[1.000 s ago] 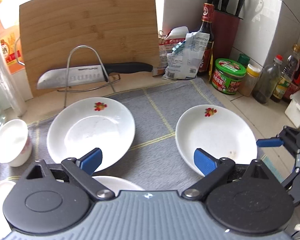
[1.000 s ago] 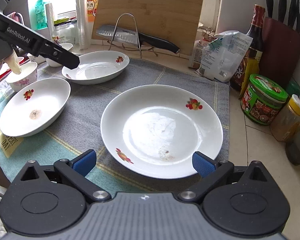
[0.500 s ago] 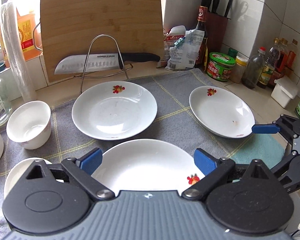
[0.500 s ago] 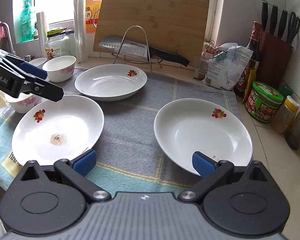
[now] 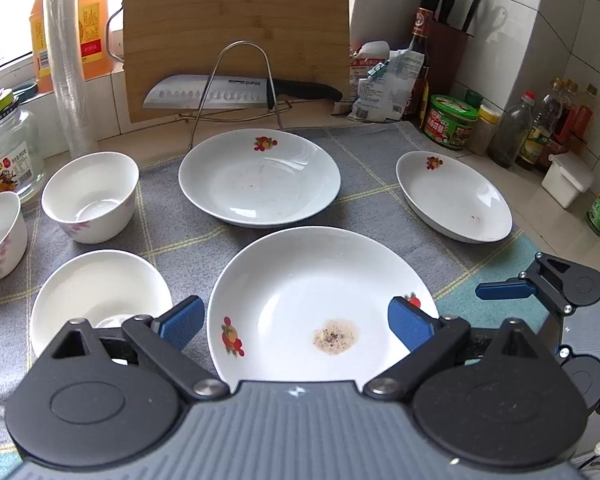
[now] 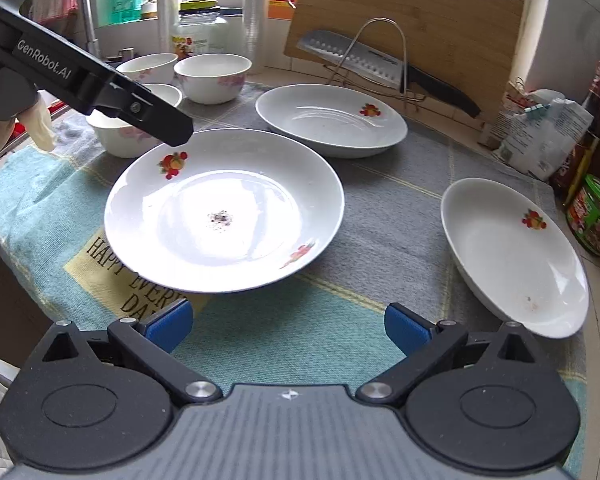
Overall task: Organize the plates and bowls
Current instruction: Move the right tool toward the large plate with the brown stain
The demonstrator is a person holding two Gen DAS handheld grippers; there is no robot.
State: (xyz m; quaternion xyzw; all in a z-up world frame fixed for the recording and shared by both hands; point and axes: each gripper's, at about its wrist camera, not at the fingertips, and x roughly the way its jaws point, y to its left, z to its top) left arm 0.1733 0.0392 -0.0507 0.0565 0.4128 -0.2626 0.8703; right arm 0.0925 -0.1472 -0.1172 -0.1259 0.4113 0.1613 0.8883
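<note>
Beneath left claw (image 5: 292, 322), stained plate (image 5: 300, 300)

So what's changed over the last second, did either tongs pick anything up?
No pickup. Both tongs pulled back and up from the plates: the left tongs now hang open over the stained plate, the right tongs open over the mat short of it. The three plates, bowls and knife haven't moved.

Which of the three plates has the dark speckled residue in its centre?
The near plate, directly ahead of the left gripper; the other two show only faint specks.
</note>
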